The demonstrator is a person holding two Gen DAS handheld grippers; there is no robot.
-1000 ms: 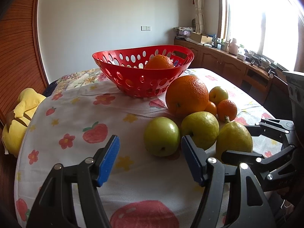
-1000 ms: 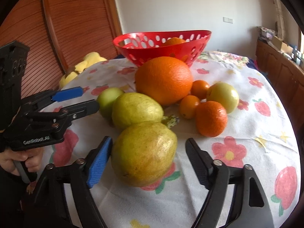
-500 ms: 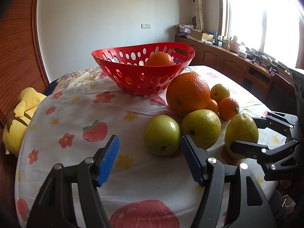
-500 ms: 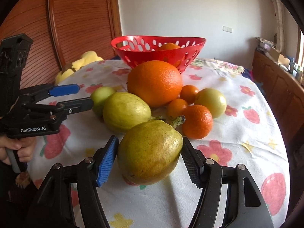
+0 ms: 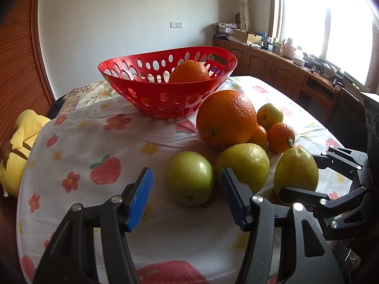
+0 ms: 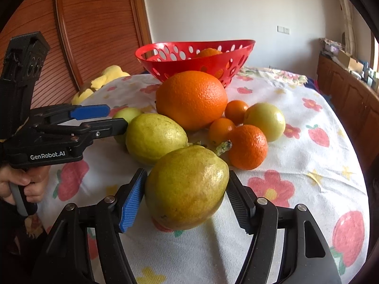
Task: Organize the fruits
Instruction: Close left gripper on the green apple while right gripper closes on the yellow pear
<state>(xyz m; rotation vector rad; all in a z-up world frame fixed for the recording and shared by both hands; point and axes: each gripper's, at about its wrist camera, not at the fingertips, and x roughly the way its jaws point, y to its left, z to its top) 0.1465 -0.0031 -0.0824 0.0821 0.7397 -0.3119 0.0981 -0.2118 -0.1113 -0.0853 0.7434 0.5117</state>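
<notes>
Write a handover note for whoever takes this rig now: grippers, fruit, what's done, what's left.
Right gripper: closed on the near pear, pads against both its sides.
Left gripper: open; its jaws have just been closing, with the green apple at the tips, not gripped.
Done: one orange lies in the red basket.
Left, all on the tablecloth: both of those, the second pear, large orange, yellow apple and three mandarins.

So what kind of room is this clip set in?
Most likely a home dining or living room: a table with a flowery, strawberry-print cloth, wooden cabinets cluttered with household bits under a curtained window, and a yellow plush toy beside the table.
</notes>
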